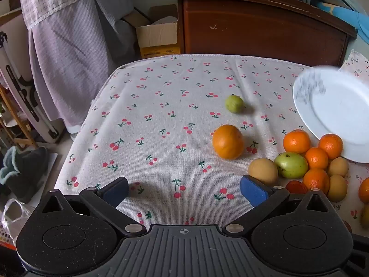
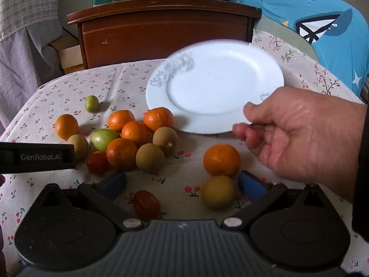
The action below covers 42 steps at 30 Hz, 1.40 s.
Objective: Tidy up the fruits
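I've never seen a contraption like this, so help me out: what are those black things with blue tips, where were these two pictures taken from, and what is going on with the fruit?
Each picture comes from a camera mounted on handheld tongs, looking along their blue-padded fingers. The left tongs and right tongs both stand open, holding nothing. On the cherry-print tablecloth lie loose fruits: round orange mandarins, a green fruit, tan ones and small red ones. A bare hand holds the white round plate by its rim; the plate looks blurred.

At lower frame the left gripper (image 1: 184, 191) stands wide open over the cherry-print cloth (image 1: 150, 106); oranges (image 1: 313, 154) cluster at right beside a white plate (image 1: 334, 106).
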Each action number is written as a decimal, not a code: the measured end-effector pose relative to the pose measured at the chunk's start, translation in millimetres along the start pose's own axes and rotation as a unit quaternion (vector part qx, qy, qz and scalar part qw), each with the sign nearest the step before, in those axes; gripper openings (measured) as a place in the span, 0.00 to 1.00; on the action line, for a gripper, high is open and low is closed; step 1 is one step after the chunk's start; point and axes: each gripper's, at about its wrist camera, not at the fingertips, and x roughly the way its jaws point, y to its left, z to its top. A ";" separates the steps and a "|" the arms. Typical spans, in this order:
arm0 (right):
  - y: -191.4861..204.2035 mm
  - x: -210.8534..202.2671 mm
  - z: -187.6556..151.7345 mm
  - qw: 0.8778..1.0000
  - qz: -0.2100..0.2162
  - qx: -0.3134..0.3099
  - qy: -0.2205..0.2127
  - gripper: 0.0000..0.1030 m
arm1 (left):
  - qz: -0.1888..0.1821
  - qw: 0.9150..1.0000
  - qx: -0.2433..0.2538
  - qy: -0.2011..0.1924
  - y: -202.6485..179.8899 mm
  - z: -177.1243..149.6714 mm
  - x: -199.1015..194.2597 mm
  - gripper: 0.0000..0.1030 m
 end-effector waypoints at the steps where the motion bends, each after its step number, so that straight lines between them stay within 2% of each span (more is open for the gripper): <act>1: 0.0 0.1 0.0 1.000 0.000 0.000 0.000 0.99 | -0.001 1.000 -0.001 0.000 0.0 0.0 0.0 1.00; 19: 0.8 -0.5 1.2 1.000 0.002 0.000 -0.001 0.99 | -0.002 1.000 0.000 0.006 0.9 0.8 -0.6 1.00; 42: 1.0 -0.8 1.6 1.000 0.001 0.000 0.000 0.99 | -0.023 0.999 0.013 0.030 0.6 -2.0 -7.1 1.00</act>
